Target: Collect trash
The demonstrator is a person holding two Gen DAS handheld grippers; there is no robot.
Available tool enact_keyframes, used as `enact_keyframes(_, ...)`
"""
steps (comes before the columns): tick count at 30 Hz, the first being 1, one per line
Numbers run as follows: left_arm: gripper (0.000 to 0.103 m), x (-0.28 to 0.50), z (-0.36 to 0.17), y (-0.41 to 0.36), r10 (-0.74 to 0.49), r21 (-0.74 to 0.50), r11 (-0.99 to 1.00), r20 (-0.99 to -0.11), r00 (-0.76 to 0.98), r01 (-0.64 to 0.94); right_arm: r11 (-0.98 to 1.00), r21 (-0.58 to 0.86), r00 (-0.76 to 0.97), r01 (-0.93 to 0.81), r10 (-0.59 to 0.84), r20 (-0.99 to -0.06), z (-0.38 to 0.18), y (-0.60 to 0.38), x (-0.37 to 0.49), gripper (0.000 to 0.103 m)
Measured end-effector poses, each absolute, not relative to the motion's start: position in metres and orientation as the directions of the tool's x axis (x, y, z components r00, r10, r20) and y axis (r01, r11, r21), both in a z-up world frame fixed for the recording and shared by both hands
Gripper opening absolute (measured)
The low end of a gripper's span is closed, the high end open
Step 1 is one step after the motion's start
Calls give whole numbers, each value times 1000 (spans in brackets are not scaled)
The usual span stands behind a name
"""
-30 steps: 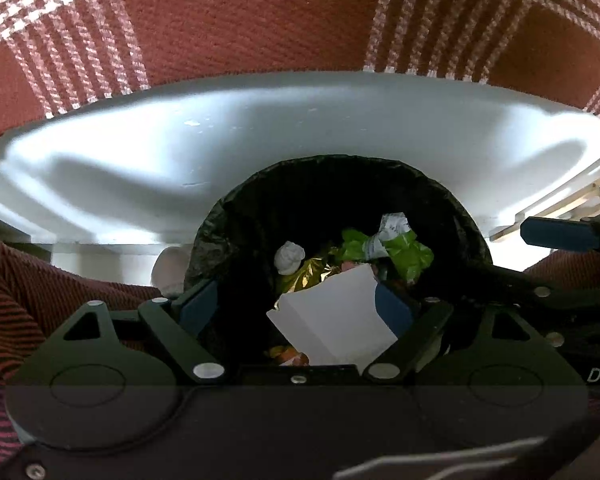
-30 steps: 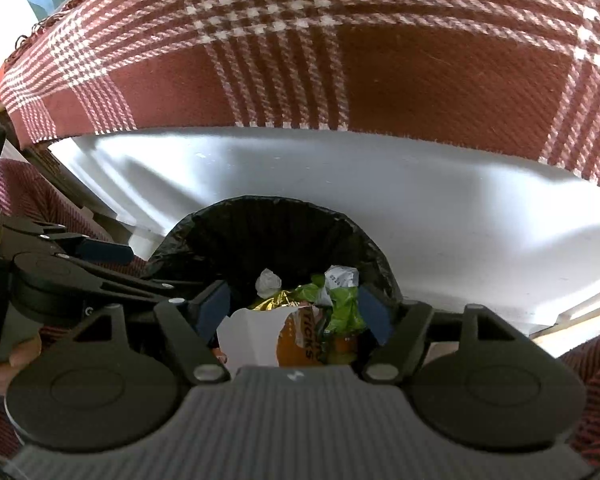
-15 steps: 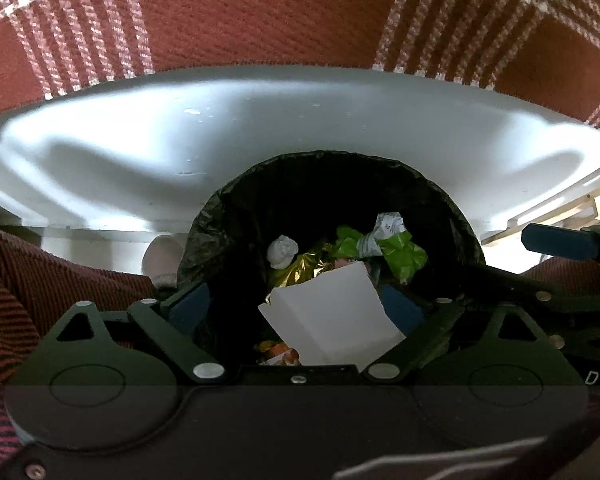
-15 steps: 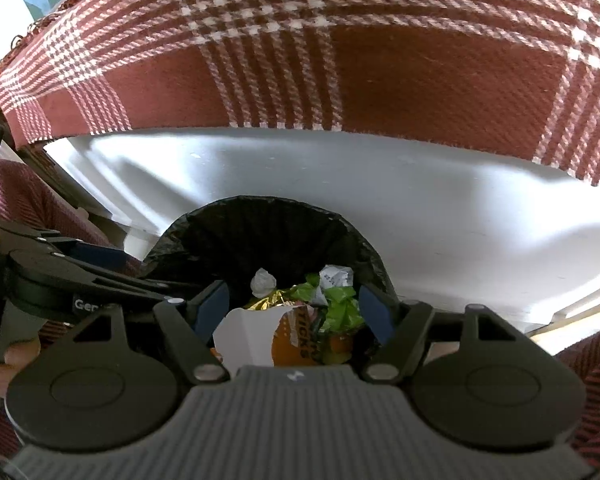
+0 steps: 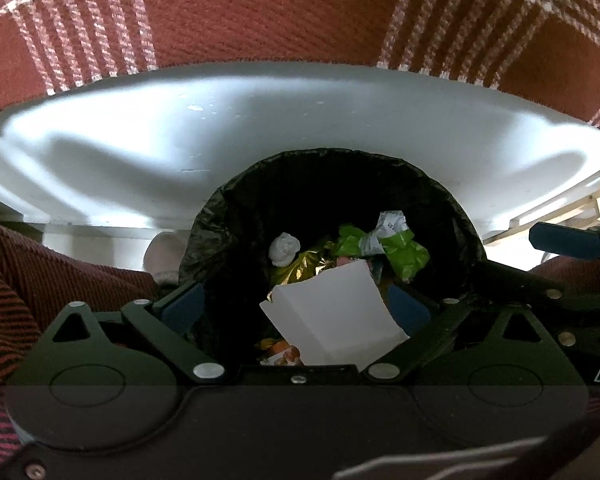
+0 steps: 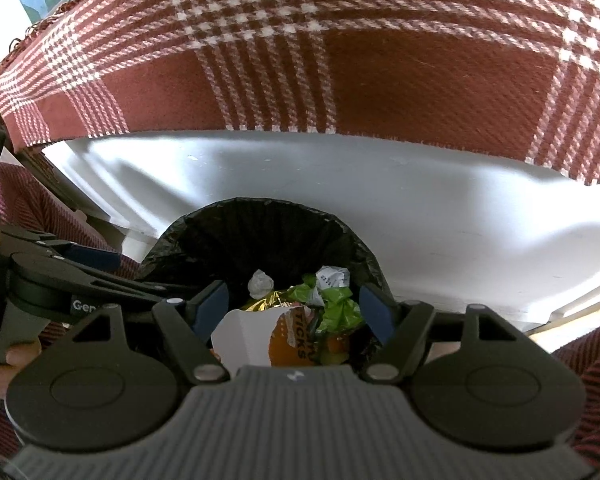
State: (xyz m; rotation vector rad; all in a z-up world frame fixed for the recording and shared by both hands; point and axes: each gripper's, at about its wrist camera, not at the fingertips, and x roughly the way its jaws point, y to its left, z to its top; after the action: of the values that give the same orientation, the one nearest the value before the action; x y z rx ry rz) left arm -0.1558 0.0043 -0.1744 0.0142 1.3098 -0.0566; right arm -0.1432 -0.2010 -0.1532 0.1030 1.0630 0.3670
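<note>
A bin with a black liner (image 5: 332, 160) sits below both grippers. Inside lie a white carton (image 5: 332, 312), a crumpled white paper ball (image 5: 284, 249), gold foil (image 5: 304, 268) and a green wrapper (image 5: 404, 252). My left gripper (image 5: 294, 306) hangs open over the bin, its blue pads wide apart and clear of the carton. The right wrist view shows the same bin (image 6: 260, 208), the carton (image 6: 244, 336) with an orange printed face, and the green wrapper (image 6: 338, 308). My right gripper (image 6: 294, 310) is open above them, holding nothing.
Behind the bin runs a white ledge (image 5: 140, 152), with a red plaid cloth (image 5: 260, 12) draped above it. Striped red sleeves (image 5: 40, 272) flank the bin. A hand (image 6: 16, 356) holds the left gripper's handle at the left of the right wrist view.
The left gripper's fingers have spread wider and no longer touch the white carton, which lies in the bin. Both grippers have drawn back slightly from the bin.
</note>
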Motion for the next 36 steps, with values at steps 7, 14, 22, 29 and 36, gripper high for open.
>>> enact_keyframes(7,99,-156,-174,3,-29,-15,998,-965,260,56,934,259,431,-244,344,-834,-153,-201,-143,83)
enact_keyframes(14,98,-157,-175,1,-20,-1,998,-964,267,68,934,258,431,-247,344,-834,-154,-202,-143,83)
enact_keyframes(22,98,-158,-174,1,-21,-1,997,-962,273,71,935,258,432,-244,343,-834,-153,-202,-143,83)
enact_keyframes(29,98,-158,-172,2,-23,-4,998,-961,277,70,935,258,432,-245,344,-834,-154,-202,-143,83)
enact_keyframes(36,98,-159,-171,2,-24,-5,998,-958,287,68,935,258,433,-244,343,-834,-153,-204,-143,83)
